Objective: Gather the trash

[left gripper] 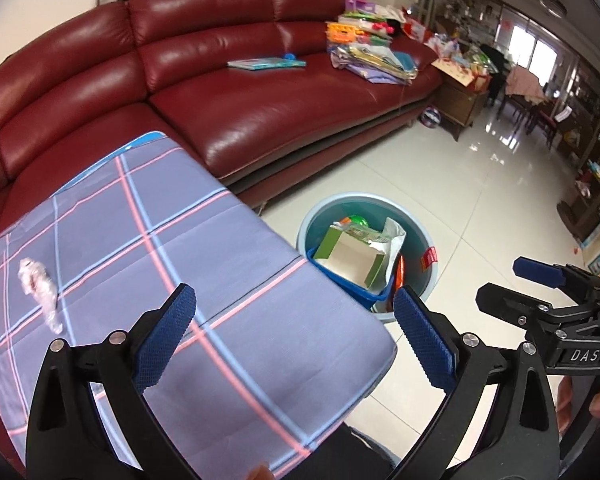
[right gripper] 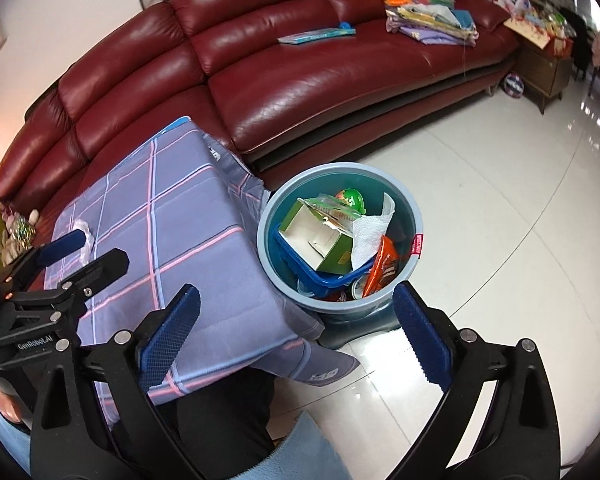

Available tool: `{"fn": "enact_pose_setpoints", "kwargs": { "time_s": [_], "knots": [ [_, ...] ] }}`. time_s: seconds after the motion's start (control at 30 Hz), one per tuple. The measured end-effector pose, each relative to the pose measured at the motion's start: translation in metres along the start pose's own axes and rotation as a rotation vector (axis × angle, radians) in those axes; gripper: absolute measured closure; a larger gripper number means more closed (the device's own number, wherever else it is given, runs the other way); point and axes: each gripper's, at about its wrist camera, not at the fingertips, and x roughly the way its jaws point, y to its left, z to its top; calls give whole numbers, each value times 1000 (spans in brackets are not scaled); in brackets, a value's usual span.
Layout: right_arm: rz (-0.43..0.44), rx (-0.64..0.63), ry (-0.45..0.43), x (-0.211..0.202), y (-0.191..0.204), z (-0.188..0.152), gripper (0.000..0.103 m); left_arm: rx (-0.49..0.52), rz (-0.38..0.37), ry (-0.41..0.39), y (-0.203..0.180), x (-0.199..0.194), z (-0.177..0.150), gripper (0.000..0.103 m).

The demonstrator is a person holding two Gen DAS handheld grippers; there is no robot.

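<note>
A red sofa [left gripper: 228, 80] backs a plaid-covered table [left gripper: 204, 264]; beside it on the floor a blue bin [right gripper: 408, 216] holds a box, a napkin and wrappers. Both the left gripper [left gripper: 296, 340] and right gripper [right gripper: 296, 336] hang empty, jaws wide apart. One crumpled plastic wad [left gripper: 40, 284] lies on the cloth, well apart from the bin. It looks light, soft and slippery; a pinch across its thick middle seems safest.
</note>
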Motion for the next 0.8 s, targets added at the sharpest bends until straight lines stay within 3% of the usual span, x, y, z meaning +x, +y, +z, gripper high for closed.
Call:
{"fn": "enact_pose_setpoints", "kwargs": {
  "time_s": [0.33, 0.8],
  "knots": [
    [-17, -35, 14, -7, 7, -24, 10, -20, 50, -22, 8, -23, -29, 4],
    [-26, -29, 34, 5, 8, -30, 10, -34, 62, 0, 17, -16, -44, 4]
  ]
}}
